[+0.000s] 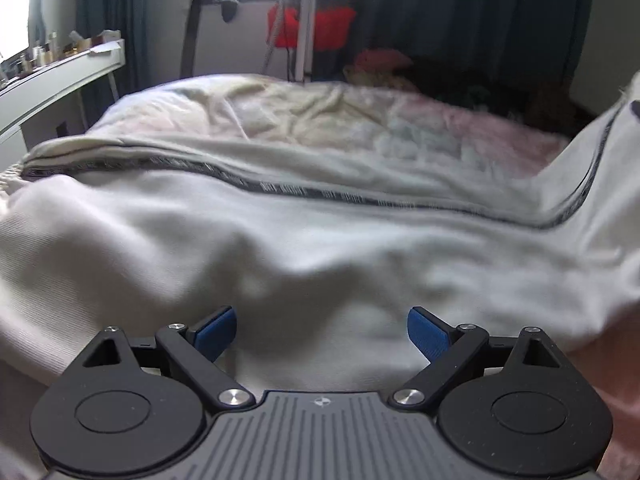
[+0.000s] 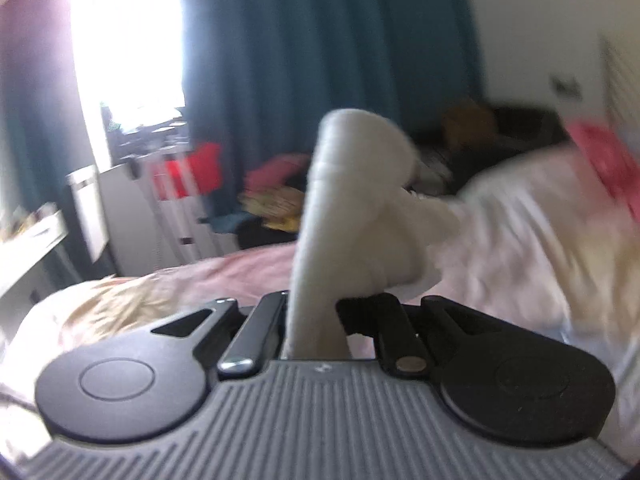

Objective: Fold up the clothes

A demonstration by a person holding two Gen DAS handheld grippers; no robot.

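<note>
A white garment with a dark patterned stripe lies spread over the bed in the left wrist view. Its right end rises off the bed at the frame's right edge. My left gripper is open just above the cloth, blue pads wide apart, holding nothing. In the right wrist view my right gripper is shut on a bunched fold of the same white garment and holds it up above the bed. The view is blurred.
The bed has a pale pink and cream cover. A white desk with small bottles stands at the left. Dark teal curtains, a window, a red item on a rack and piled clothes lie beyond the bed.
</note>
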